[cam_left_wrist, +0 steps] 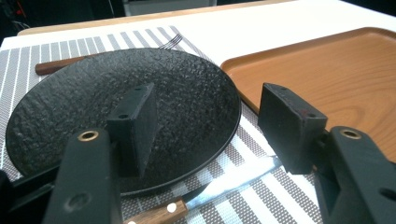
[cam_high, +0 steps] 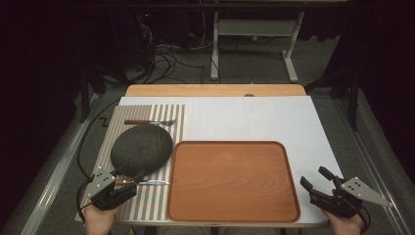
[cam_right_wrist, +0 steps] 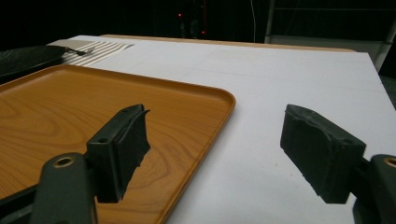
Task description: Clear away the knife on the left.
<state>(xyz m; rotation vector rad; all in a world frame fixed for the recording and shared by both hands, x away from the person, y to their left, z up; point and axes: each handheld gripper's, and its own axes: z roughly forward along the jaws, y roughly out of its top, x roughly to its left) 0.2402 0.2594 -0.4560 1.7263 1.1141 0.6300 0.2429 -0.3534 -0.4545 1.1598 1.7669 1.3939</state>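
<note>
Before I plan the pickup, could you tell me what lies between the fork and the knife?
The dark plate lies between the fork and the knife, seen in the high view.

A: What covers my worktop (cam_high: 274, 117)?

B: A white sheet, with a bare wooden strip at the far edge. On it, at left, a striped placemat (cam_high: 147, 115); beside that, near the front edge, a wooden tray (cam_high: 232, 178).

A: Do mat and tray touch?

B: Their edges meet; I logged no gap between them.
</note>
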